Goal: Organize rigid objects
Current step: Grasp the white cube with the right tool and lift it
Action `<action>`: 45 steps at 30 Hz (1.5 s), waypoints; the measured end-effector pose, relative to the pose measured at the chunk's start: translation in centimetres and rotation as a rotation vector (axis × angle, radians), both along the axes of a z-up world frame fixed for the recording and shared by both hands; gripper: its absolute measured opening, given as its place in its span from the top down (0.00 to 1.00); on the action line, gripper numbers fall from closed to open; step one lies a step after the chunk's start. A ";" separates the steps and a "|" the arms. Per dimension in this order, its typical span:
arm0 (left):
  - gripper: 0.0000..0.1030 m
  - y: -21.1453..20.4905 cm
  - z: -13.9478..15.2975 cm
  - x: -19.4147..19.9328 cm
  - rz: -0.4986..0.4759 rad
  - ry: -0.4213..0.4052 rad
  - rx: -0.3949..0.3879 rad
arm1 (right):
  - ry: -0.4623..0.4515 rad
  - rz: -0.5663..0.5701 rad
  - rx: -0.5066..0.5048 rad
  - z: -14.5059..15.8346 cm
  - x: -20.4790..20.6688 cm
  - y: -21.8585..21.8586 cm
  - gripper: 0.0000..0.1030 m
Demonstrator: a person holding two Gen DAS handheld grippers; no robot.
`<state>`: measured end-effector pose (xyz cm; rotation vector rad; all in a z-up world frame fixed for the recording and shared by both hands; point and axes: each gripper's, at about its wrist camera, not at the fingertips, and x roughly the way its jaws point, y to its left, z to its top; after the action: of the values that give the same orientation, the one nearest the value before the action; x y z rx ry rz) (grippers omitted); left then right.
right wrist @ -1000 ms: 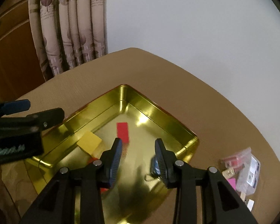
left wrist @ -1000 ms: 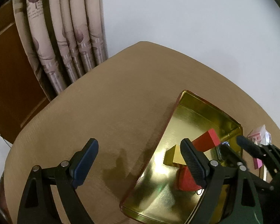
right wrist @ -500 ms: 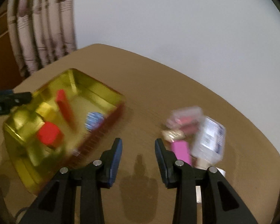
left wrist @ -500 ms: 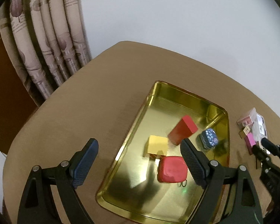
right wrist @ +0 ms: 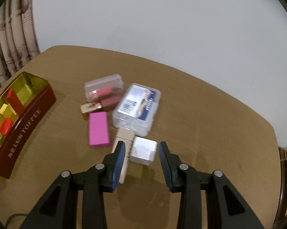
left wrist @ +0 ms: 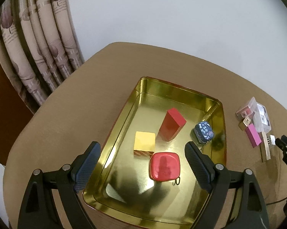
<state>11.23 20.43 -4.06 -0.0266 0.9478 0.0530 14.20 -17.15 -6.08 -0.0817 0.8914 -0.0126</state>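
A gold tin (left wrist: 210,103) on the round tan table holds a red block (left wrist: 172,126), a yellow cube (left wrist: 144,141), a red rounded tin (left wrist: 164,166) and a small blue patterned tin (left wrist: 203,132). My left gripper (left wrist: 141,152) hovers open and wide over the tin's near half, holding nothing. My right gripper (right wrist: 141,148) is open, its tips either side of a silver cube (right wrist: 143,150) that rests on the table. A pale wooden block (right wrist: 125,137) lies partly behind the left finger. A pink block (right wrist: 98,131) lies just to the left.
Behind the silver cube lie a clear box with a blue label (right wrist: 137,108), a clear box of red pieces (right wrist: 104,89) and a small gold tag (right wrist: 91,107). The tin's dark red wall (right wrist: 23,127) is at the left. Curtains (left wrist: 38,57) hang beyond the table's far left edge.
My right gripper has swung from over the tin rightwards and down to the loose pile. The left gripper has shifted and rolled a little, so the tin sits more centred. Neither jaw gap changed.
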 end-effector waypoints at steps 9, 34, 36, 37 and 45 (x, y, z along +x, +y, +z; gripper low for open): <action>0.15 -1.2 -0.1 -0.4 -0.033 -0.014 0.033 | 0.017 -0.004 0.022 -1.8 0.6 -1.4 0.64; 0.15 -2.1 -0.9 -0.7 -0.064 0.000 0.071 | 0.025 -0.012 0.057 -5.3 3.0 -2.3 0.64; 0.15 -2.2 -1.0 -0.8 -0.068 0.004 0.072 | 0.009 -0.020 0.062 -5.4 3.0 -2.4 0.66; 0.15 -2.3 -0.9 -0.8 -0.067 0.007 0.070 | 0.011 -0.021 0.063 -5.6 3.1 -2.4 0.70; 0.15 -5.8 -0.3 -1.3 -0.091 0.020 0.070 | -0.039 0.021 0.033 -6.5 2.4 -1.9 0.70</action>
<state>9.96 14.59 -4.32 0.0815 0.9654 0.0024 16.60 -19.08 -12.53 -0.0594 0.8514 0.0203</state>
